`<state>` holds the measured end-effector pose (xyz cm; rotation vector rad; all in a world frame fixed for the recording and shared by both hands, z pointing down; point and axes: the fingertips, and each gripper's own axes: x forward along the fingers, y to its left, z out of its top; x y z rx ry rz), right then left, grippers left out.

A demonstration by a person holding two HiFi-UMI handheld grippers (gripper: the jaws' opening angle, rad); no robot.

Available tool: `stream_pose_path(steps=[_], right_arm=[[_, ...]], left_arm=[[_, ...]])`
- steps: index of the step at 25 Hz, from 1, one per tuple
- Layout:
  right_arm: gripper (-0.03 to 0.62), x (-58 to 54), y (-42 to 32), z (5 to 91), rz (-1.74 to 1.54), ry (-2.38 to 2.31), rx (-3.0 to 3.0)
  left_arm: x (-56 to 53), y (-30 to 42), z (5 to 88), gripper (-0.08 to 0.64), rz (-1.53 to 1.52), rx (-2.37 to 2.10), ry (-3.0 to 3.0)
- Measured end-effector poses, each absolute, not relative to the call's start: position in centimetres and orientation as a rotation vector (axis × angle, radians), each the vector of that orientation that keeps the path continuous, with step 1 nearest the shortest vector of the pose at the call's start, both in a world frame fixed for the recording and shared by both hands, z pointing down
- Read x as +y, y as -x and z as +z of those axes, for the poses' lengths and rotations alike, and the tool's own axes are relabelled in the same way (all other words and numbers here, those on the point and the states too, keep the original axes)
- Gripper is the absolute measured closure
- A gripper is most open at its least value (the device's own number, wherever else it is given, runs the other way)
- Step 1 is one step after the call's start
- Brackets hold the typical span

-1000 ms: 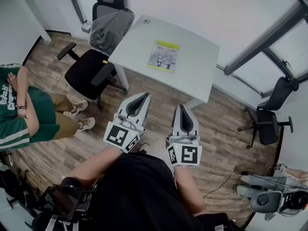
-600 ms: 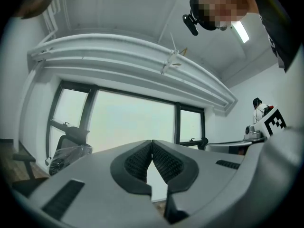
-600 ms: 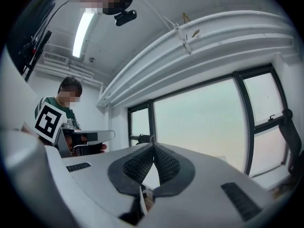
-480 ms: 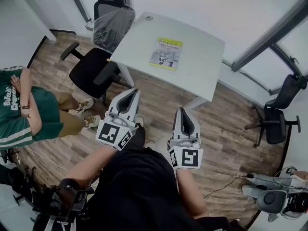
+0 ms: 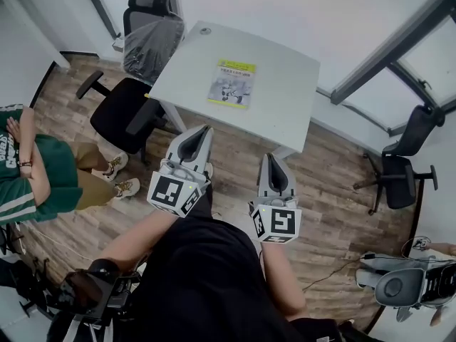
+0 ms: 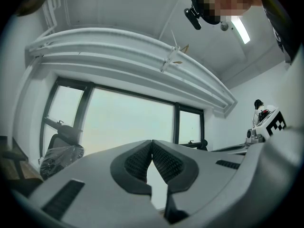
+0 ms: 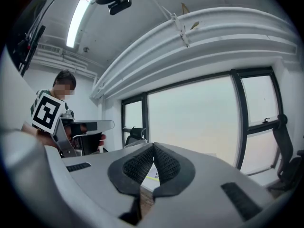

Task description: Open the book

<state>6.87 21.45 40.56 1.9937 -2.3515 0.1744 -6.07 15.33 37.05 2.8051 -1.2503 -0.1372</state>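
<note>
A closed book [image 5: 231, 83] with a yellow-and-grey cover lies flat on the white table [image 5: 285, 84], far ahead of both grippers. In the head view my left gripper [image 5: 205, 129] is held over the wooden floor, short of the table's near edge, its jaws shut with nothing between them. My right gripper [image 5: 271, 157] hangs beside it, a little further back, also shut and empty. The left gripper view shows its fingertips [image 6: 152, 141] pressed together against the window. In the right gripper view the pads [image 7: 154, 145] meet, and a sliver of the table shows below them.
A black office chair [image 5: 121, 109] stands at the table's left corner, with a plastic-wrapped chair [image 5: 146, 41] behind it. Another chair [image 5: 399, 169] is at the right by the windows. A seated person in green [image 5: 28, 169] is at the far left. A small round object [image 5: 205, 30] lies on the table's far corner.
Both grippers have drifted a little towards the table, still shut and empty. The book has not moved on the table.
</note>
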Motion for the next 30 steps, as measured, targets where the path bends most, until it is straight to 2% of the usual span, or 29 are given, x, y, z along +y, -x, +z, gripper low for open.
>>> stream_pose_path(steps=[30], right_arm=[[0.578, -3.6, -5.6, 39.8, 0.119, -2.058, -2.291]], left_arm=[[-9.2, 2.6, 40.4, 0.549, -0.124, -0.999, -2.807]])
